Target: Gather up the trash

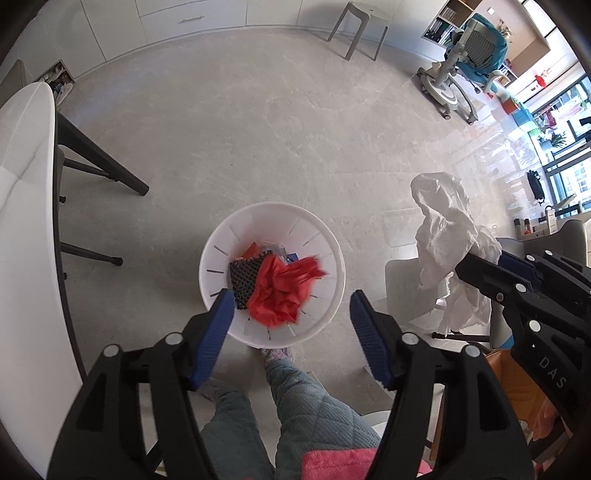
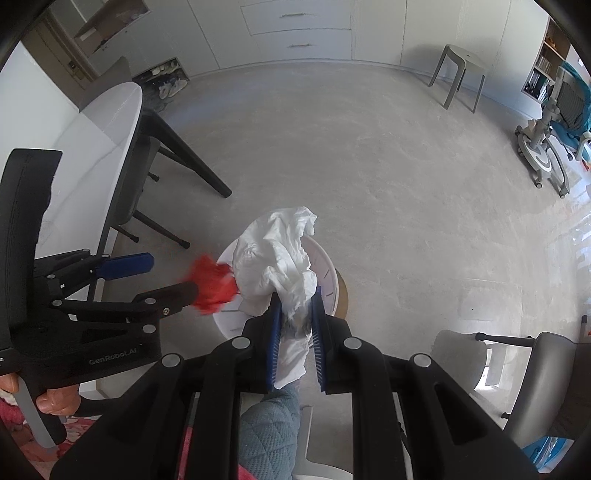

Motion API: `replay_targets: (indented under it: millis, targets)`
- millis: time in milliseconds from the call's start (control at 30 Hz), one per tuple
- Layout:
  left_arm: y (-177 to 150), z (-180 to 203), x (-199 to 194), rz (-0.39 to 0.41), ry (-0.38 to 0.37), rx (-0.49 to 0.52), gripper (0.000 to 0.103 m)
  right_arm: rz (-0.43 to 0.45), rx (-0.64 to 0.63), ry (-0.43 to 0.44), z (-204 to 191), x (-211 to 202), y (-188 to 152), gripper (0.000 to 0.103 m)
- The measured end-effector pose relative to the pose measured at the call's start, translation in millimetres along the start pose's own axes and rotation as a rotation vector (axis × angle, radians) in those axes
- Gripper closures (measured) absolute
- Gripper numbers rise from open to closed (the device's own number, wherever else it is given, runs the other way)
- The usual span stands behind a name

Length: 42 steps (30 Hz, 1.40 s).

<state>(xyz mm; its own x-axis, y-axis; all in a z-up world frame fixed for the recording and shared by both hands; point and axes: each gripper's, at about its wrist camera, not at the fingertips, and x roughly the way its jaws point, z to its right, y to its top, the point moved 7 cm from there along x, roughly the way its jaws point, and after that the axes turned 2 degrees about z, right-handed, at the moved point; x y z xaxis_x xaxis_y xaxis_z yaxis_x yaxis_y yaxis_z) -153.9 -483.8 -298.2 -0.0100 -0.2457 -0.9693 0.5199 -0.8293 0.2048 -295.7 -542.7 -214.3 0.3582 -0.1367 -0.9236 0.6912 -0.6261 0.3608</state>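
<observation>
A white slotted bin (image 1: pixel 273 207) stands on the floor below my left gripper (image 1: pixel 291 299), which is open. A crumpled red bag (image 1: pixel 284 291) shows blurred between the spread jaws, over the bin's mouth and free of both pads. Dark mesh and other scraps lie in the bin. In the right wrist view the red bag (image 2: pixel 212 284) sits just off the left gripper's (image 2: pixel 170 277) lower finger. My right gripper (image 2: pixel 295 295) is shut on a crumpled white wrapper (image 2: pixel 280 251), held above the bin (image 2: pixel 328 269). That wrapper (image 1: pixel 443 236) and the right gripper (image 1: pixel 495 266) hang right of the bin.
A white table (image 1: pixel 26 221) with dark legs runs along the left. The person's quilted trouser legs (image 1: pixel 295 398) stand just behind the bin. A grey chair (image 2: pixel 554 369) is at the right, a grey stool (image 1: pixel 362 22) and a teal seat (image 1: pixel 476 55) farther off.
</observation>
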Motion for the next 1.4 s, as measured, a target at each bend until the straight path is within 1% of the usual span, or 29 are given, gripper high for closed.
replay_targets:
  millis: [200,267,367,433,533,733,767,800,833,867,900,967,1067,1133,1267,1400]
  targets:
    - [1.6,-2.5,-4.3,0.004,-0.002,-0.014,0.035,-0.003,0.004,0.001,-3.3,4.5,3.0,0.084]
    - [2.9,-5.5,-9.2,0.014,0.001,-0.023,0.031,-0.003,0.004,0.002,-3.2,5.0,4.2,0.084]
    - [3.1,-12.9,-18.5,0.037,0.013,-0.039,0.03,-0.008,-0.001,0.007,-3.8,9.2,4.5,0.084]
    - [2.2,-23.9,-27.9,0.052,0.037,-0.06,0.023,-0.014,-0.004,0.014,-7.8,14.9,5.1,0.084]
    - [0.8,-38.6,-42.3,0.08,0.062,-0.095,0.02,-0.024,-0.017,0.03,-16.7,26.4,7.7,0.084]
    - [-8.2,-67.5,-65.3,0.109,0.104,-0.158,0.016,-0.061,-0.058,0.053,-40.5,56.4,10.5,0.074]
    - [-9.3,-70.6,-67.4,0.113,0.11,-0.164,0.016,-0.067,-0.064,0.053,-42.1,60.1,11.2,0.07]
    - [-10.4,-75.3,-71.1,0.119,0.117,-0.172,0.016,-0.077,-0.07,0.053,-46.7,66.7,10.4,0.063]
    - [-12.4,-78.6,-73.3,0.121,0.12,-0.18,0.016,-0.084,-0.072,0.054,-47.7,70.5,9.6,0.059]
    - [-14.6,-82.8,-75.1,0.121,0.123,-0.191,0.016,-0.09,-0.073,0.051,-50.1,74.6,9.4,0.051]
    - [-15.6,-85.5,-76.2,0.122,0.123,-0.199,0.016,-0.099,-0.074,0.047,-53.1,79.4,8.0,0.04]
    - [-19.1,-89.8,-79.3,0.125,0.127,-0.213,0.016,-0.108,-0.076,0.035,-57.6,84.8,6.9,0.03]
    - [-22.8,-94.7,-80.5,0.125,0.129,-0.226,0.016,-0.124,-0.086,0.013,-63.5,91.6,5.6,0.023]
    - [-25.3,-97.1,-81.8,0.126,0.13,-0.231,0.016,-0.128,-0.086,0.008,-65.9,92.4,4.9,0.021]
    - [-28.6,-98.8,-82.0,0.125,0.132,-0.232,0.016,-0.128,-0.081,-0.007,-68.5,88.3,6.0,0.011]
    - [-31.6,-102.7,-83.7,0.117,0.126,-0.247,0.016,-0.113,-0.07,-0.01,-71.9,76.0,10.7,0.007]
